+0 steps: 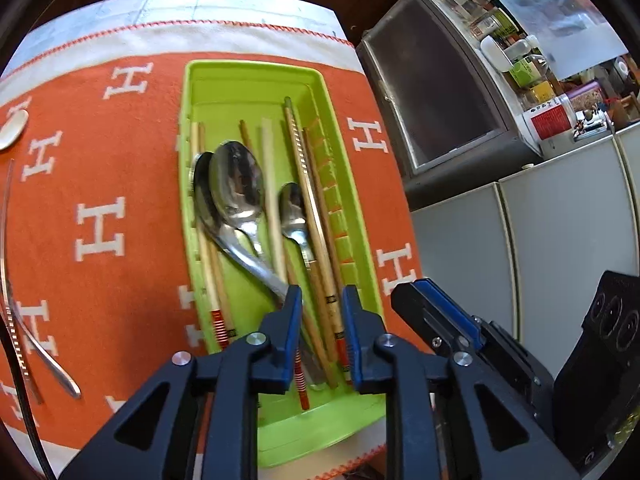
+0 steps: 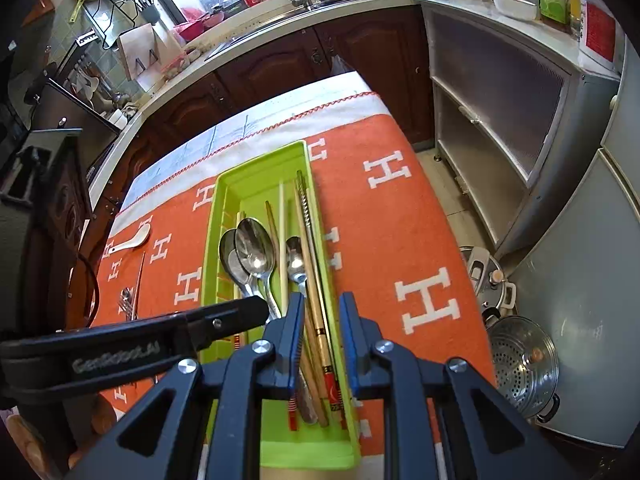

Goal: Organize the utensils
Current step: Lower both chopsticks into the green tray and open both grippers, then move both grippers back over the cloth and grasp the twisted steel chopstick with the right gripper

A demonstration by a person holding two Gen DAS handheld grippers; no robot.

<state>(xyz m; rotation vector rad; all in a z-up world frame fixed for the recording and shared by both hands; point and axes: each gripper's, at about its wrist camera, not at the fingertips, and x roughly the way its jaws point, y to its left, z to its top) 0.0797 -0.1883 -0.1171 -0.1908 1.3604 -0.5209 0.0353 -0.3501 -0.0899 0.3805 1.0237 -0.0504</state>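
A green utensil tray (image 1: 248,80) (image 2: 256,172) lies on the orange cloth. It holds metal spoons (image 1: 236,184) (image 2: 256,252) and several wooden chopsticks (image 1: 304,184) (image 2: 308,272). My left gripper (image 1: 322,300) is open and empty, hovering above the tray's near end. My right gripper (image 2: 322,306) is open and empty, also above the tray's near end; it shows at the right of the left wrist view (image 1: 436,312). On the cloth left of the tray lie a white ceramic spoon (image 2: 134,238) (image 1: 12,130), a metal chopstick (image 1: 8,276) and a fork (image 2: 127,304).
The cloth-covered table (image 2: 424,240) ends at the right above a tiled floor with steel pots (image 2: 524,364). A grey cabinet (image 2: 496,92) and white fridge (image 1: 560,240) stand to the right. A kitchen counter with a sink (image 2: 288,8) runs behind.
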